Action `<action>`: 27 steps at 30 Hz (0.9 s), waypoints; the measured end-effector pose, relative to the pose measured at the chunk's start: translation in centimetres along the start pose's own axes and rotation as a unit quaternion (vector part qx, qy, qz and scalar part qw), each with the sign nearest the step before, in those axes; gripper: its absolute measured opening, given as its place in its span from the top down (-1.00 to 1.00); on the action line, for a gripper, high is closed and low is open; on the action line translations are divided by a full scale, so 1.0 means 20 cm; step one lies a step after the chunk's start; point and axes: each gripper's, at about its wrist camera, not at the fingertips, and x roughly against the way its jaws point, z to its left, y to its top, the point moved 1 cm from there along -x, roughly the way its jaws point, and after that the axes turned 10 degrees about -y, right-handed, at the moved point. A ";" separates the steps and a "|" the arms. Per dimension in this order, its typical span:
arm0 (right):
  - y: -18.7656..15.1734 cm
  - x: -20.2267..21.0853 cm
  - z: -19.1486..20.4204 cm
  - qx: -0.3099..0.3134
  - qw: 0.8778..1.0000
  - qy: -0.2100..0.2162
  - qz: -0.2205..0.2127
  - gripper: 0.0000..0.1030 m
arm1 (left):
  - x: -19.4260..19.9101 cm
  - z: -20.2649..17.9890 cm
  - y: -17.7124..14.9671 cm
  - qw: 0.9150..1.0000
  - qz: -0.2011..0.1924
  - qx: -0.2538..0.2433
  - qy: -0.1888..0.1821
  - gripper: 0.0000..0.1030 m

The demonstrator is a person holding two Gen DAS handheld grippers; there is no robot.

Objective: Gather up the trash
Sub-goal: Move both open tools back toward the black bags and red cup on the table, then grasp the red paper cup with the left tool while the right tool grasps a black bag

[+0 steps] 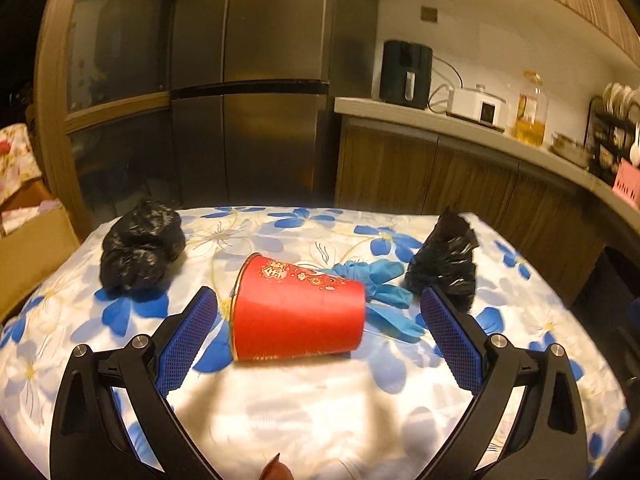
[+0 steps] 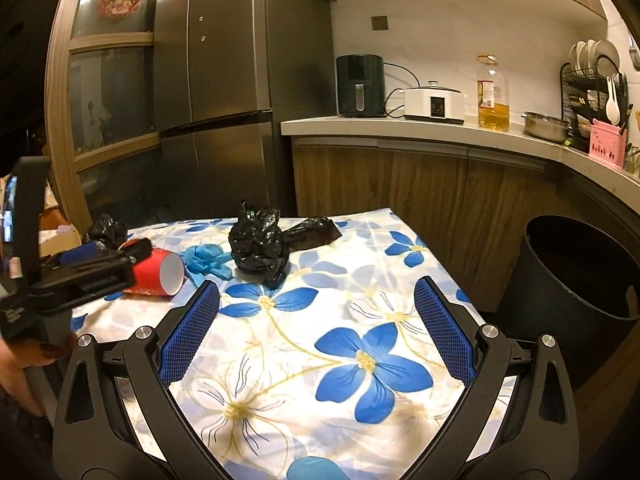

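Floral table, left gripper spread around tipped red cup, right gripper hovering open

Both wrist views low, facing table, fridge.

This is a home kitchen. A tall steel refrigerator stands beside a wood-framed glass cabinet. A pale countertop over wood-grain cupboard doors carries a black air fryer, a white cooker, a large bottle of cooking oil, a metal pot and a dish rack with plates. In front, a table wears a blue-flowered cloth, and a dark bin stands beside it on the floor.
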 end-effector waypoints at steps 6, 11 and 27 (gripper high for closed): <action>0.01 -0.06 0.03 0.000 1.000 -0.001 0.004 -0.87 | -0.10 0.05 0.00 1.000 0.024 0.006 -0.009 -0.89; 0.04 -0.12 0.08 -0.001 1.000 0.002 0.003 -0.87 | -0.13 0.08 0.00 0.999 0.029 0.010 -0.014 -0.89; 0.11 -0.41 0.30 0.007 1.000 0.016 0.012 -0.87 | -0.21 0.14 -0.02 0.998 0.053 0.032 -0.021 -0.89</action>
